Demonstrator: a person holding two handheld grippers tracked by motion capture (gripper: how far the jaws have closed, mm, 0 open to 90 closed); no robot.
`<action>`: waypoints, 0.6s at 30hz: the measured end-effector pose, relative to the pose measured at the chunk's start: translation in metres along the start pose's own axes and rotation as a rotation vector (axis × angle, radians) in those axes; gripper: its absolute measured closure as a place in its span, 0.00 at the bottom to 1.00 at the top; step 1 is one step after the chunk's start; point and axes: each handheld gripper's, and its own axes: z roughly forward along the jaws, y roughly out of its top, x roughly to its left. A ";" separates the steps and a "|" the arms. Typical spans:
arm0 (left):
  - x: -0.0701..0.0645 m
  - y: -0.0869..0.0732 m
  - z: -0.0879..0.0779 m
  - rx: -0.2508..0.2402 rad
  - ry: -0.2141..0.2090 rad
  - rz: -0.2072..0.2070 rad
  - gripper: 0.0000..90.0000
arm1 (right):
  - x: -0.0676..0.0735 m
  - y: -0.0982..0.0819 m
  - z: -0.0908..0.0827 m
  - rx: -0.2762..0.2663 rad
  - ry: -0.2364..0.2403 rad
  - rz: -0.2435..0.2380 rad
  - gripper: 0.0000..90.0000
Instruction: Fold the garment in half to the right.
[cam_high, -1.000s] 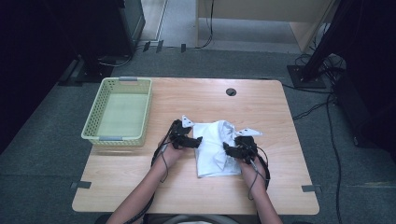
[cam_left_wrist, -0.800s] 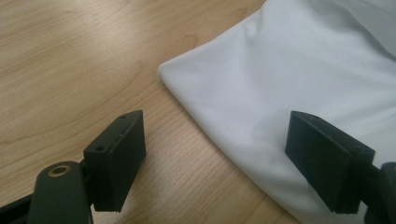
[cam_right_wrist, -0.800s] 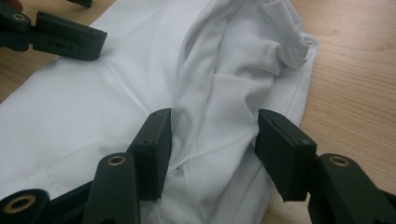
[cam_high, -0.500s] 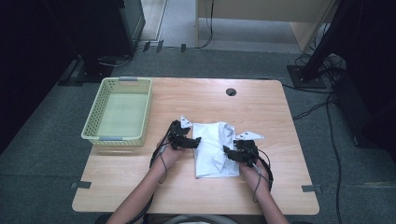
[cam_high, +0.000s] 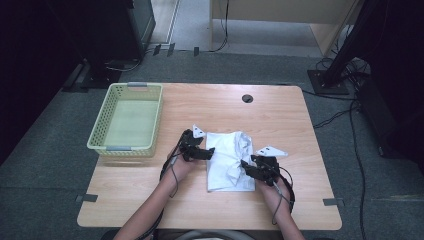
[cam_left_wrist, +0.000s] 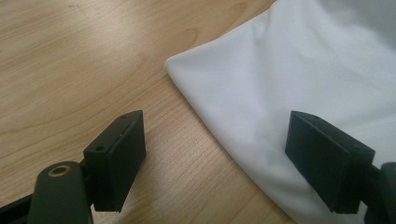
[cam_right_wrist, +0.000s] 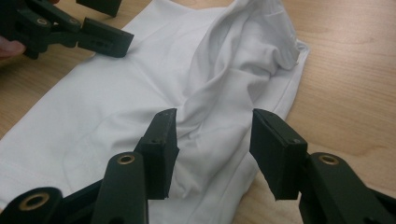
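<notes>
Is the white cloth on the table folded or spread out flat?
Folded, but not neatly. The white cloth lies as a compact rectangle with a doubled left edge, and a bunched ridge of wrinkles runs across its top layer in the right gripper view.

Basket (cam_high: 127, 120) blocks far left; bare table (cam_high: 260, 115) beyond shirt (cam_high: 227, 162) free.

On the surface (cam_high: 210, 107): folded cloth (cam_high: 227, 162) near the middle, toward the front edge. Basket (cam_high: 102, 130) at the far left, well apart from the cloth. Left gripper (cam_high: 206, 153) at the cloth's left edge, one finger over the cloth, the other over bare wood. Right gripper (cam_high: 246, 168) at the cloth's right side, fingers (cam_right_wrist: 161, 144) either side of a raised fold. Small round hole (cam_high: 247, 98) behind the cloth, near the back edge.
</notes>
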 end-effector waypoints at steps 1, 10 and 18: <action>0.000 0.000 0.000 0.001 0.000 0.002 0.23 | 0.001 -0.001 -0.001 0.001 0.000 0.005 0.58; 0.002 0.000 -0.001 0.006 -0.009 0.002 0.23 | 0.006 -0.008 0.009 0.031 -0.004 -0.014 0.57; 0.005 0.001 -0.002 0.009 -0.013 -0.015 0.23 | 0.008 -0.011 0.015 0.027 -0.024 -0.048 0.56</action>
